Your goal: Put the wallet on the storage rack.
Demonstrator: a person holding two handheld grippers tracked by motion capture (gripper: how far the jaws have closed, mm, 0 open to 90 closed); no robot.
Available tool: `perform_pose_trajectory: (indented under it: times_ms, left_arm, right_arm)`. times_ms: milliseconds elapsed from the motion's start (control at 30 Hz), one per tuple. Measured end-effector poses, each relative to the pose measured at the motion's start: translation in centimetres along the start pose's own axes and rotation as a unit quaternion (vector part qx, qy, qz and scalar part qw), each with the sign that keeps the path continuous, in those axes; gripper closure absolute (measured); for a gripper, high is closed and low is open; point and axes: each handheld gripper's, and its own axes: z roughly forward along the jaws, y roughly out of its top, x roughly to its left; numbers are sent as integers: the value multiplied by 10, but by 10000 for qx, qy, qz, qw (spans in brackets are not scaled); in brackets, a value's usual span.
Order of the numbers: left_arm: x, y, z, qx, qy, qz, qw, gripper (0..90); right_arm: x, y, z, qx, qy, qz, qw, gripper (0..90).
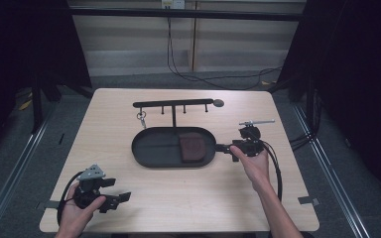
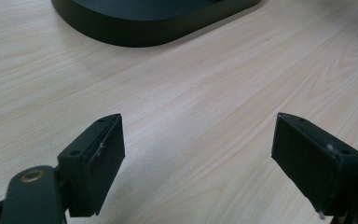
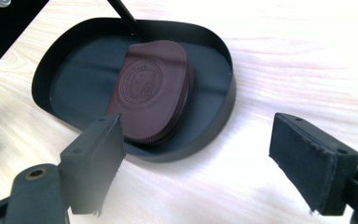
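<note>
The left tongs (image 1: 121, 198) are seen at the lower left of the high view, held in a hand (image 1: 74, 210) just above the near edge of the bench (image 1: 188, 198). Their jaws are spread wide and nothing is held between them; in the left gripper view only bare wood is seen between the two black pads (image 2: 105, 154), with the dark rim of the tray (image 2: 144, 32) at the top of the frame, well apart from them.

The right tongs (image 1: 223, 147) are found right of centre in the high view, held in the other hand (image 1: 253, 161) and pointed toward the right end of the tray (image 1: 151, 158). Their jaws are also spread wide and are empty. In the right gripper view the left pad (image 3: 100, 149) is seen in front of the tray's near wall (image 3: 205, 135), while the right pad stands over bare bench.

The brown pouch (image 3: 151, 88) is seen lying flat inside the tray, in its right half in the high view (image 1: 192, 148), with a round stamped emblem on its face. It is touched by neither tongs.

Behind the tray a black rack (image 1: 173, 104) with short pegs is stood on a post, and a key ring (image 1: 141, 118) is hung from its left end.
</note>
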Motion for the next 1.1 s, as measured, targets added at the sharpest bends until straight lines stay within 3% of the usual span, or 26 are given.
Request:
perform_pose_trajectory:
  times_ms: [333,567,967,1100]
  left_arm:
    - [1,0,0,26,33,-3,10000,177]
    - [1,1,0,22,49,-98,9999,194]
    - [1,0,0,-11,44,-51,10000,190]
    - [1,1,1,35,43,-15,10000,190]
  right_arm:
    - [-8,-29,-22,-14,-95,9,10000,178]
    - [-10,-59,-38,-94,-119,32,9999,178]
    - [-13,-98,-64,-173,-442,-186,9987,184]
    - [-22,-111,-67,-176,-467,-25,9988,170]
